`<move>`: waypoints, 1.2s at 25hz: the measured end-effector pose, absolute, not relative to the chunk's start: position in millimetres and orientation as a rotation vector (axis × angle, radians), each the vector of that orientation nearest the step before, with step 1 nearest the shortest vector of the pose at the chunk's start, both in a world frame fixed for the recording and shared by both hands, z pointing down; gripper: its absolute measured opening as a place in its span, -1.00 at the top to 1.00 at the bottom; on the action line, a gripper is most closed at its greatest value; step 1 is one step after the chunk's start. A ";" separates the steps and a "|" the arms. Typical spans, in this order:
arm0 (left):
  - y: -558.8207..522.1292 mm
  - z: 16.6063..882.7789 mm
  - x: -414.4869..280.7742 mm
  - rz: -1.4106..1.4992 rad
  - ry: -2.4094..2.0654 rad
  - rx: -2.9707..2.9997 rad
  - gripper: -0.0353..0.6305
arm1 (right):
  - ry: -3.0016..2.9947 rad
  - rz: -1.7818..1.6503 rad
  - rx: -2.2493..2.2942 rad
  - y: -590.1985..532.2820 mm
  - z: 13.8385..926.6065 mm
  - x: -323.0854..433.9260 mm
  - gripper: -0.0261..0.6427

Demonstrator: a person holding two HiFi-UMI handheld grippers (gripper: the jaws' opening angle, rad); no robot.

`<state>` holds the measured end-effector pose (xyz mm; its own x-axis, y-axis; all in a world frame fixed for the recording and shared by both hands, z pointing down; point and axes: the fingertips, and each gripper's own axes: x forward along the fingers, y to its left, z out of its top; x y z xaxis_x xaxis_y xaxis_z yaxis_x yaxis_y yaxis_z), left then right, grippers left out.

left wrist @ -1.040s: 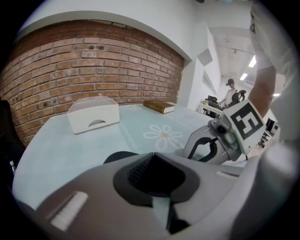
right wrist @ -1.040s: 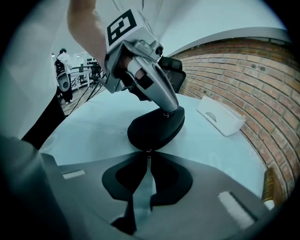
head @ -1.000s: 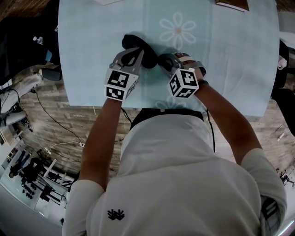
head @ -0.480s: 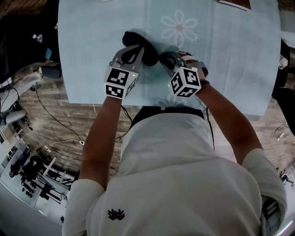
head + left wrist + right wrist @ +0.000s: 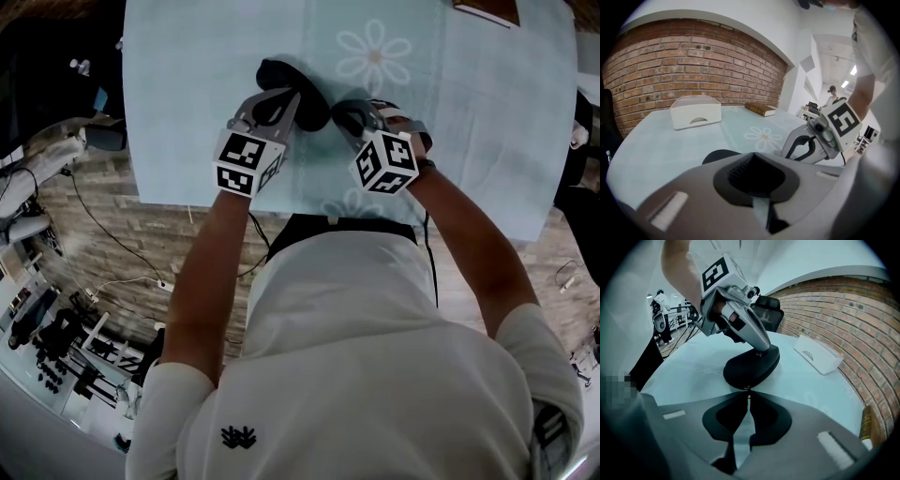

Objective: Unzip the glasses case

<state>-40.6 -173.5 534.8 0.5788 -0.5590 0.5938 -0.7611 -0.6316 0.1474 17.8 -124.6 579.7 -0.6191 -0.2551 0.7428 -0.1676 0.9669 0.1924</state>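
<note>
A black zipped glasses case [image 5: 292, 91] lies on the pale blue tablecloth [image 5: 487, 112], seen closer in the right gripper view as the case [image 5: 752, 364]. My left gripper [image 5: 281, 101] comes down on the case's far end and is shut on it; in the left gripper view its jaws [image 5: 752, 158] meet around black material. My right gripper [image 5: 345, 118] sits at the case's near end. Its jaws [image 5: 747, 393] are pinched together on the small zipper pull [image 5: 747, 388]. The left gripper [image 5: 761, 348] shows touching the case top.
A white box [image 5: 695, 111] stands further back on the table, also visible as the box [image 5: 818, 354]. A brown book [image 5: 485, 9] lies at the far right. A printed daisy [image 5: 375, 56] is just beyond the case. The table's near edge [image 5: 187, 202] runs below both grippers.
Both grippers and the case sit slightly higher and further right in the head view. Their positions relative to each other look the same.
</note>
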 end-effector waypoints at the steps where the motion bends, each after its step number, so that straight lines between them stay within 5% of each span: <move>1: -174.3 535.1 -40.8 0.716 -1.068 2.424 0.73 | -2.250 -0.135 0.291 -126.9 579.8 17.5 0.87; 30: -172.1 541.5 -43.2 0.693 -1.031 2.399 0.73 | -2.239 -0.211 0.229 -145.1 583.6 13.2 0.91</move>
